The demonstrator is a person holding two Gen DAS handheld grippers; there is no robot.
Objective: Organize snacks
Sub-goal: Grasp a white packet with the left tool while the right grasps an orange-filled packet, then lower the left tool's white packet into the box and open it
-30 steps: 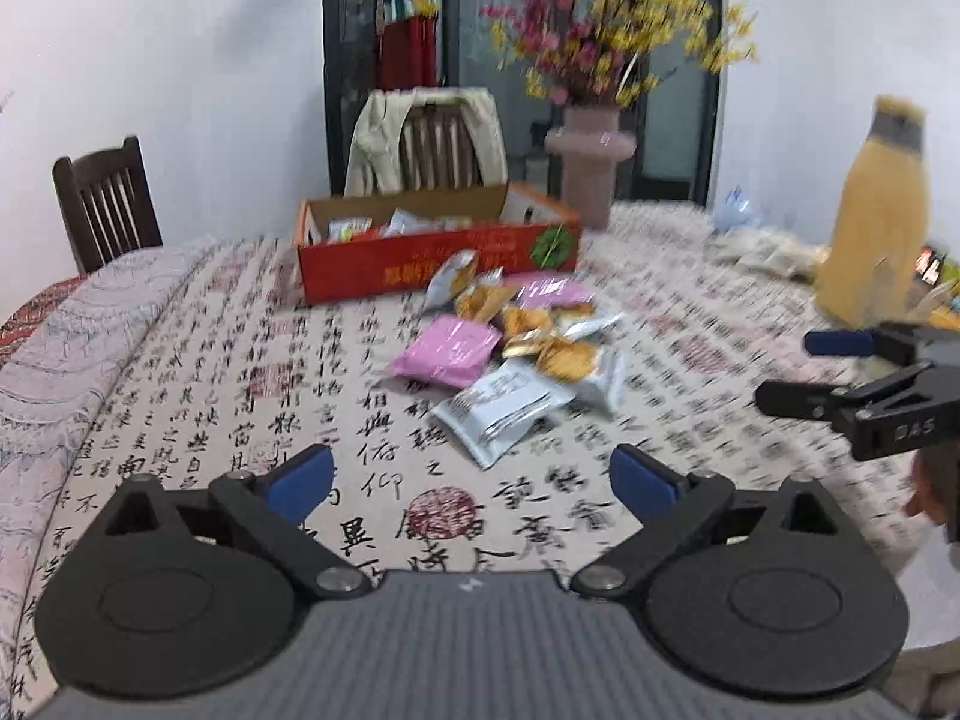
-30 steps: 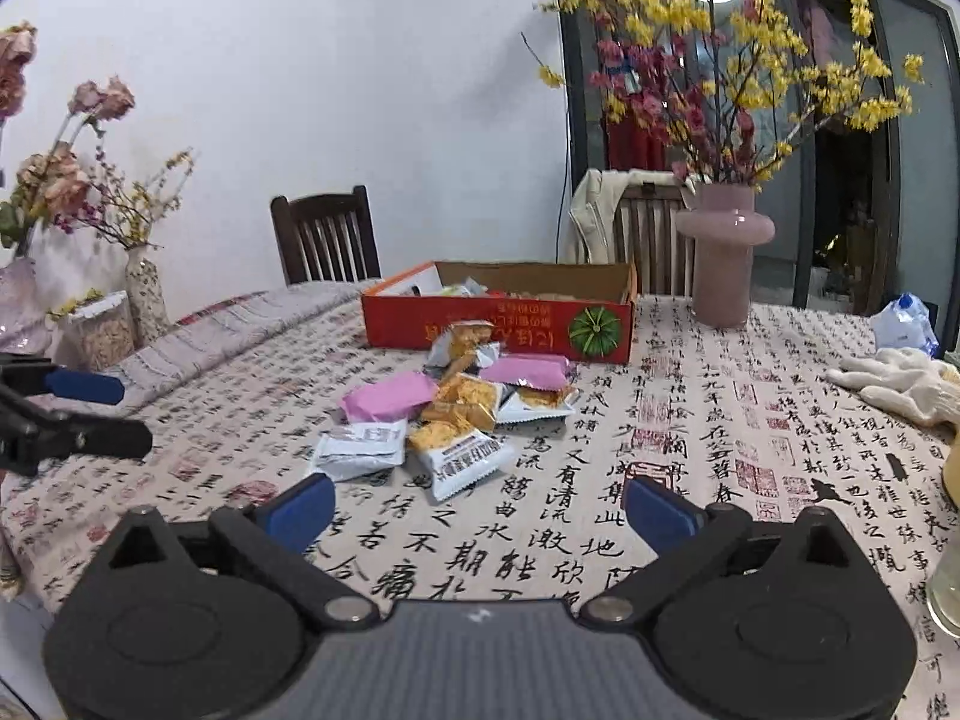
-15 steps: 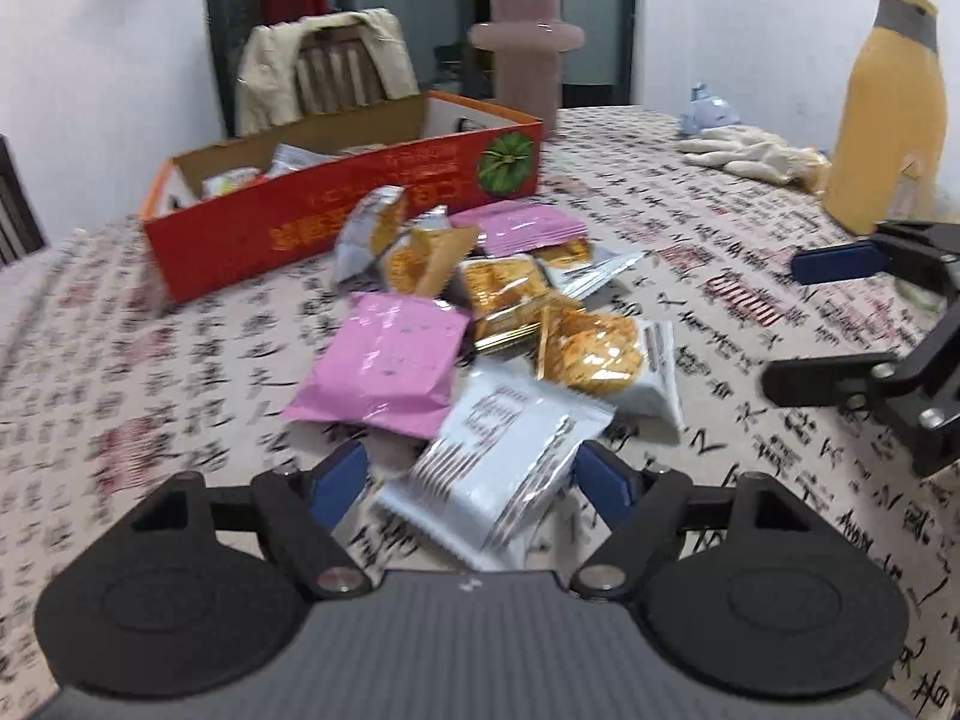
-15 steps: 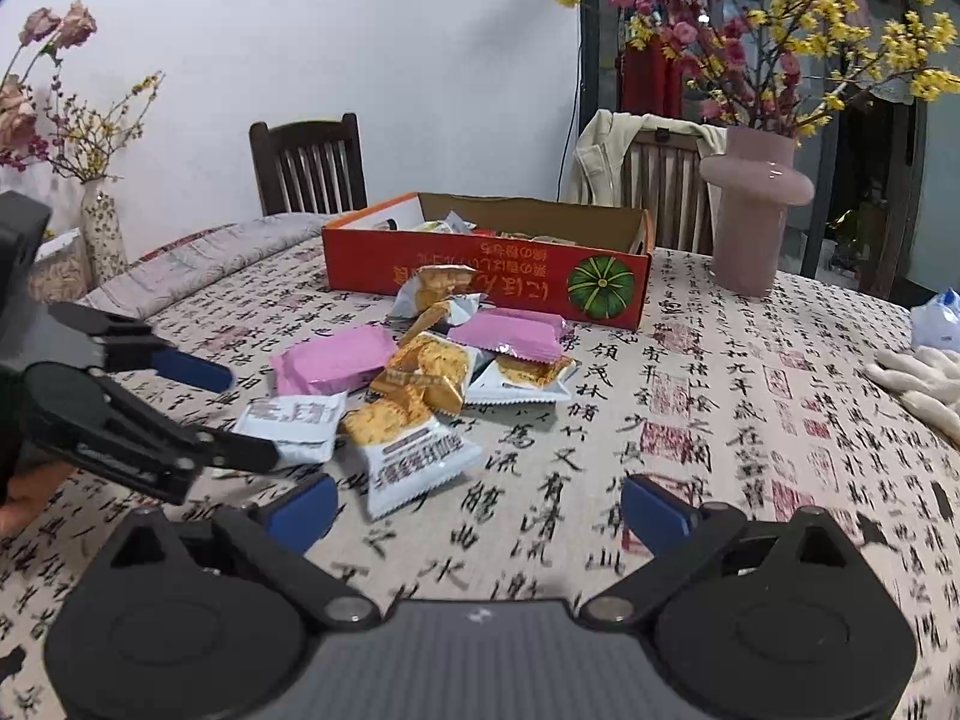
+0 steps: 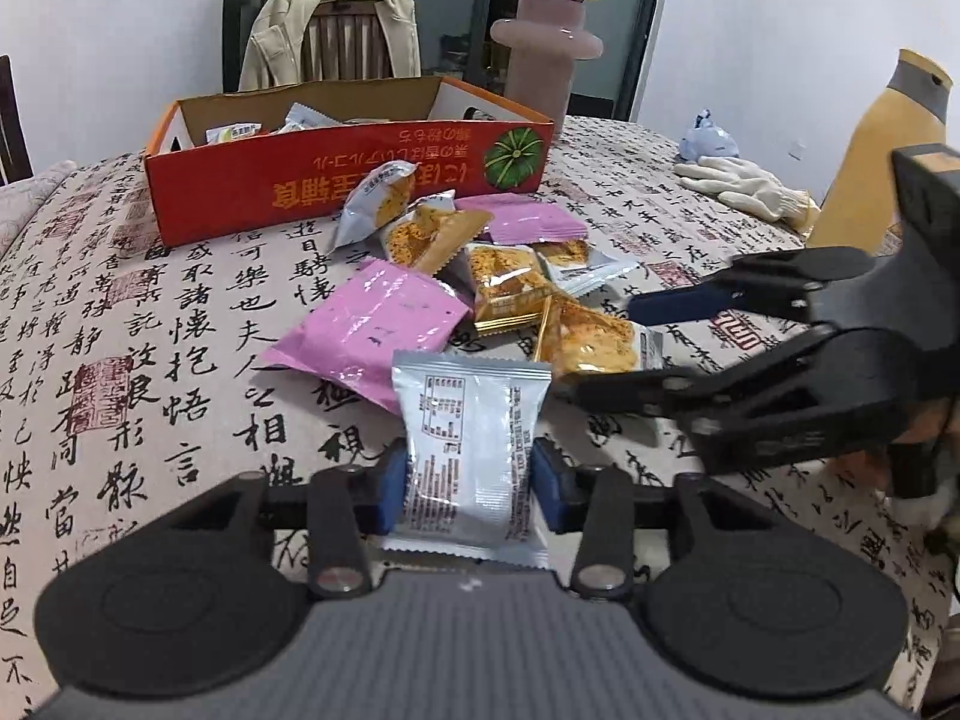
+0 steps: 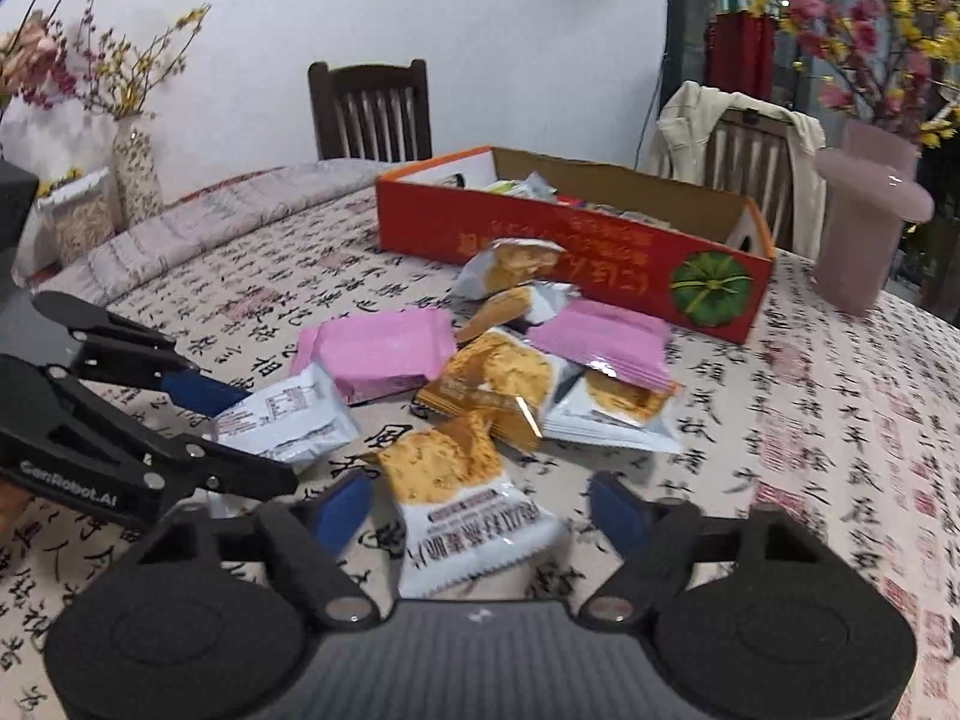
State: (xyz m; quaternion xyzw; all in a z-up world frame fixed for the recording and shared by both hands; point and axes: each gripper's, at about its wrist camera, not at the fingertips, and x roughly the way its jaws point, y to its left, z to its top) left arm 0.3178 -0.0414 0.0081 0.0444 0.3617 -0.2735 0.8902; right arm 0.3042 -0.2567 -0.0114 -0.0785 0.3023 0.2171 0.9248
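The left gripper pinches a silver snack packet at the near edge of the pile. The right gripper is closing around an orange-and-white packet, pads not yet touching. Beyond lie pink packets and more snacks, crowding the way to the red box on the calligraphy tablecloth. A pink vase stands near.
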